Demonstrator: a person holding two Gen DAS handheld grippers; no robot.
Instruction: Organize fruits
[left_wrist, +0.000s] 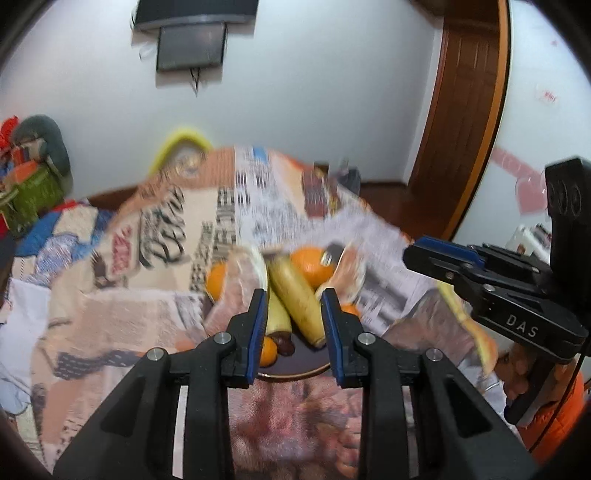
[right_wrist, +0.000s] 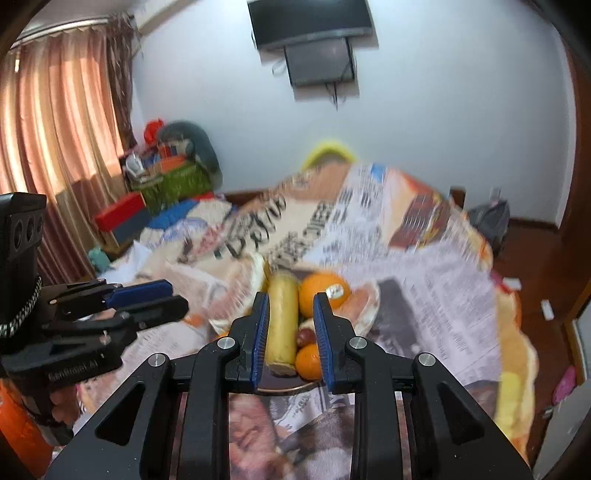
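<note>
A dark plate (left_wrist: 295, 373) holds bananas (left_wrist: 297, 295), a large orange (left_wrist: 312, 264), small oranges (left_wrist: 267, 350) and a dark red fruit (left_wrist: 284, 343). A second orange (left_wrist: 217, 282) lies at its left. My left gripper (left_wrist: 294, 325) is open and empty just above the plate's near side. In the right wrist view the plate (right_wrist: 284, 387) holds a banana (right_wrist: 282, 325), a large stickered orange (right_wrist: 324, 293) and a small orange (right_wrist: 308, 362). My right gripper (right_wrist: 290, 332) is open and empty above them. Both views are motion-blurred.
Newspapers (left_wrist: 258, 206) cover the table under the plate. A yellow chair back (left_wrist: 181, 146) stands at the far edge. Cluttered baskets (right_wrist: 170, 177) and curtains sit at the left. A wooden door (left_wrist: 465, 110) is at the right.
</note>
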